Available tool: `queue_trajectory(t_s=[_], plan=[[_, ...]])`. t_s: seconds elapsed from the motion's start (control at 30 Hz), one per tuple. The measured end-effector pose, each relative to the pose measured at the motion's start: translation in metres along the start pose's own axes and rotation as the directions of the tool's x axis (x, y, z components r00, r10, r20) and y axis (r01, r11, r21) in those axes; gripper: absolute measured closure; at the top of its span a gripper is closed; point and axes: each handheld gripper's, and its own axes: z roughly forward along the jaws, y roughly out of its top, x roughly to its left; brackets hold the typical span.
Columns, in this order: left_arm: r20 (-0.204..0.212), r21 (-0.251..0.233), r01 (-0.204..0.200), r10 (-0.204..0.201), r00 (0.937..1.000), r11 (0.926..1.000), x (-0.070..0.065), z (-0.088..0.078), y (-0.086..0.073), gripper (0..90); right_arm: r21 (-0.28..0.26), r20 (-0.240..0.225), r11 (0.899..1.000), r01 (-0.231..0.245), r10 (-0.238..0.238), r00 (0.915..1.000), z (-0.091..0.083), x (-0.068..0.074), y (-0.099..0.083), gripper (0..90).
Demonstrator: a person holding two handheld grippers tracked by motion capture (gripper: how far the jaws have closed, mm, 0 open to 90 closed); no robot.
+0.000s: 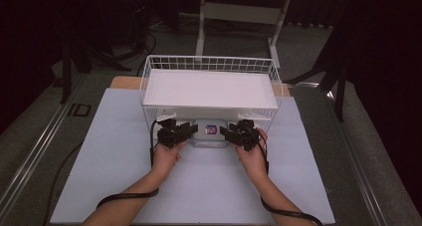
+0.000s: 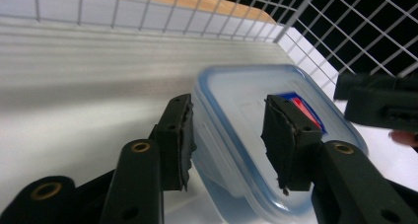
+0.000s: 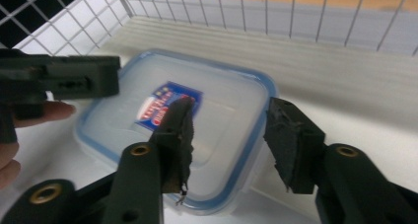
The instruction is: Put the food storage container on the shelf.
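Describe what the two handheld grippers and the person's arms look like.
Both the left gripper and the right gripper are matte black, angular, with brass-ringed holes and worn, ragged-edged pads. A black cable loops from each around the forearm. The arms are bare, with no sleeves in sight.

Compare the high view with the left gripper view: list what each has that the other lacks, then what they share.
High view alone: both forearms, the shelf board across the top of the white wire basket, the pale blue mat, the floor and table legs behind.

Left gripper view alone: its own pads close up, apart, straddling the container's edge.

Shared: the plastic container with a blue-rimmed lid and red-blue label, the basket's wire walls, the right gripper.
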Motion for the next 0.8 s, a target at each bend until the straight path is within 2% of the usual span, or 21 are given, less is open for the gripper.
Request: queue_trajectory(t_s=[0.13,0.23,0.33,0.37,0.47,0.57,0.6,0.67,0.7,0.8], plan=[[0.007,-0.013,0.020,-0.020,0.9998,0.9997,0.000,-0.008,-0.004,52.7,-0.021,-0.005,0.998,0.053,-0.054,0.9986,-0.010,0.011,0.001,47.8],[-0.001,-0.016,0.027,-0.027,0.9996,0.9995,-0.001,-0.017,-0.006,49.3,-0.029,-0.050,0.997,0.065,-0.066,0.9966,-0.018,0.023,-0.002,48.7],[-0.016,-0.013,-0.008,0.008,0.9998,0.9999,-0.004,-0.028,-0.009,47.6,-0.003,-0.089,0.998,0.065,-0.065,0.9939,-0.021,0.034,-0.010,52.6],[-0.042,-0.013,-0.030,0.030,0.9987,0.9995,-0.006,-0.032,-0.010,45.1,0.013,-0.094,0.998,0.068,-0.067,0.9933,-0.020,0.038,-0.014,54.5],[-0.040,-0.015,-0.082,0.081,0.9959,0.9965,-0.011,-0.043,-0.015,35.9,0.051,-0.106,0.997,0.066,-0.060,0.9925,-0.017,0.043,-0.025,65.7],[-0.026,-0.031,-0.130,0.130,0.9912,0.9910,-0.014,-0.055,-0.022,23.4,0.083,-0.093,0.993,0.085,-0.077,0.9927,-0.012,0.045,-0.034,82.9],[-0.027,-0.032,-0.142,0.141,0.9896,0.9893,-0.015,-0.058,-0.024,18.7,0.095,-0.093,0.993,0.076,-0.067,0.9934,-0.010,0.045,-0.036,89.9],[-0.073,-0.040,-0.181,0.178,0.9813,0.9826,-0.017,-0.064,-0.028,9.8,0.118,-0.101,0.991,0.070,-0.058,0.9932,-0.005,0.044,-0.038,89.9],[-0.081,-0.057,-0.200,0.196,0.9774,0.9781,-0.017,-0.068,-0.031,3.9,0.123,-0.099,0.990,0.072,-0.060,0.9933,-0.004,0.045,-0.039,89.9],[-0.115,-0.102,-0.246,0.234,0.9653,0.9639,-0.018,-0.076,-0.037,1.2,0.141,-0.097,0.986,0.085,-0.072,0.9927,0.003,0.046,-0.039,89.9]])
